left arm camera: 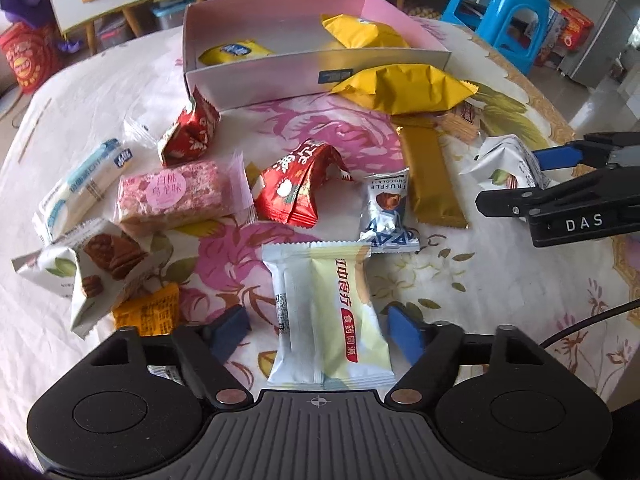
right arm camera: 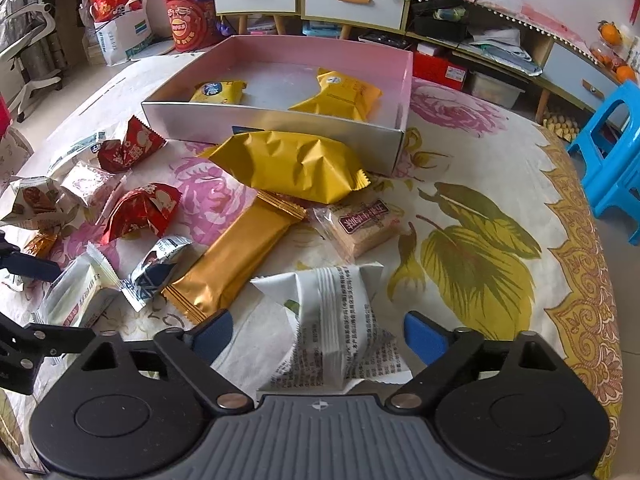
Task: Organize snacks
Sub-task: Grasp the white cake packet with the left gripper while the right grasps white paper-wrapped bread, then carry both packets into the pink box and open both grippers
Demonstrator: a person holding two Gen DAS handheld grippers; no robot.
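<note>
Snacks lie scattered over the flowered tablecloth point(right arm camera: 480, 208) in front of the pink box point(right arm camera: 280, 128), which so far holds 2 yellow packets. Both grippers point down at their own target. The left gripper point(left arm camera: 320, 328) straddles a white-and-yellow packet point(left arm camera: 324, 312), blue pads on either side with a visible gap, so nothing is gripped yet. The right gripper point(right arm camera: 320, 332) likewise brackets a crinkled white packet point(right arm camera: 332, 320), its jaws unclenched and clear of the wrapper. To do this step well, each hand should probably settle low enough for the pads to meet the packet's body rather than its thin sealed edges, then close squarely across the narrow width. Lifting should be straight up, since the gold bar point(right arm camera: 236, 256) and the silver truffle wrapper point(left arm camera: 386, 208) lie near and could be dragged along.
</note>
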